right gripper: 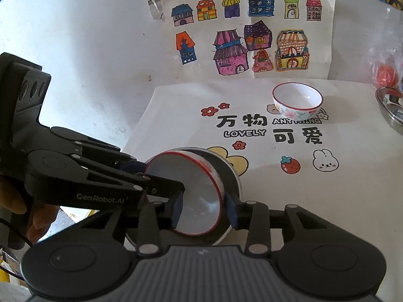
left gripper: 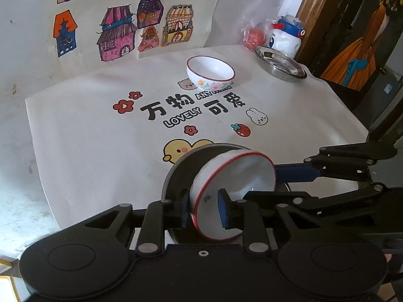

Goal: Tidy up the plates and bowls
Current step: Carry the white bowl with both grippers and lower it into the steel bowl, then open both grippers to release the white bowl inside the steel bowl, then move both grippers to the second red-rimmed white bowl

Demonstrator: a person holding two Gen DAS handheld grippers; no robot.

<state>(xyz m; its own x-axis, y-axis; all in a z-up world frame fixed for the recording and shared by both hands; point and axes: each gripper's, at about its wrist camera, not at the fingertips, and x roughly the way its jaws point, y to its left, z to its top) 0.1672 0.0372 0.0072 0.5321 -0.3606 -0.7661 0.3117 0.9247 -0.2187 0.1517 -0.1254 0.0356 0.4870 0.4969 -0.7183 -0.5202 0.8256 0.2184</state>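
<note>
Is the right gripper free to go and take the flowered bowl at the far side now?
Probably not yet. The right gripper is shut on the red-rimmed bowl, as is the left gripper. The way across the cloth to the flowered bowl looks open.

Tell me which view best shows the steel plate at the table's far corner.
Left wrist view: the steel plate shows whole, rim and basin, beside a bottle. The right wrist view catches only its cropped edge at the frame's right.

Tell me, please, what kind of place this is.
Probably a home, perhaps a dining corner. A table under a cartoon-printed cloth carries a floral ceramic bowl and a steel plate; coloured drawings of houses hang on the wall, and a child's water bottle stands behind.
</note>
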